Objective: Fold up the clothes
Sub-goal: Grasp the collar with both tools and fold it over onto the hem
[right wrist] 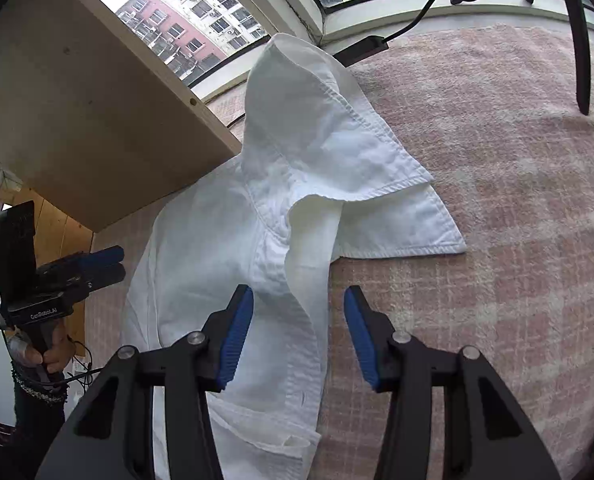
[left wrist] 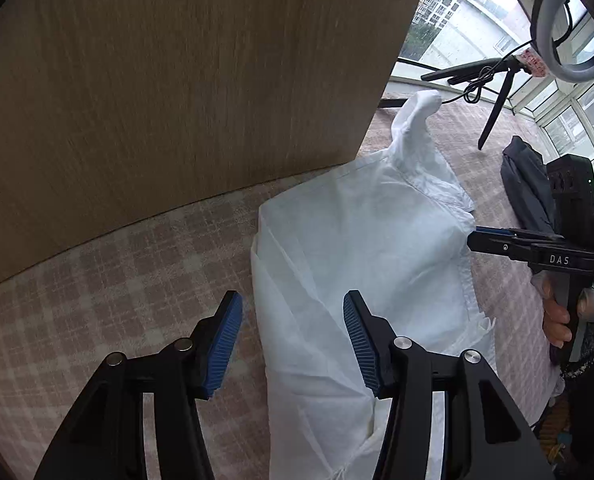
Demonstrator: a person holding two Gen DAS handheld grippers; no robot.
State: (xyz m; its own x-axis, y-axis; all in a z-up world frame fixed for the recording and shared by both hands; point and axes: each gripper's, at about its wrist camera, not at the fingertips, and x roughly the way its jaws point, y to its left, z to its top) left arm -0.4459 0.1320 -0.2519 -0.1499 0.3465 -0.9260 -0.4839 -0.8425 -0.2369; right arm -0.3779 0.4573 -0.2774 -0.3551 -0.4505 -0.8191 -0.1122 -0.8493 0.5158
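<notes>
While its blue ribbed pads stand spread with nothing pinched between them, the left gripper [left wrist: 293,344] hangs over the near left edge of a crumpled white cotton shirt [left wrist: 361,248]; one finger is above bare cover, the other above the cloth. The right gripper [right wrist: 299,336] is likewise spread and empty, its left pad over a rolled fold of the shirt and its right pad over the pink-and-white checked fabric cover [right wrist: 497,240] that the garment lies on. In the left wrist view this right gripper shows side-on, gripped by a hand [left wrist: 557,316] beside the shirt's right edge; in the right wrist view the other hand [right wrist: 49,352] grips the left tool's handle. The shirt sits bunched, partly folded lengthwise, its collar end rising in a peak at the far side. A light wooden board [left wrist: 177,100] overhangs the shirt's far left part. Beyond it stand black tripod legs [left wrist: 493,120], a ring light [left wrist: 569,28] and curved windows [right wrist: 217,20] facing apartment blocks.
</notes>
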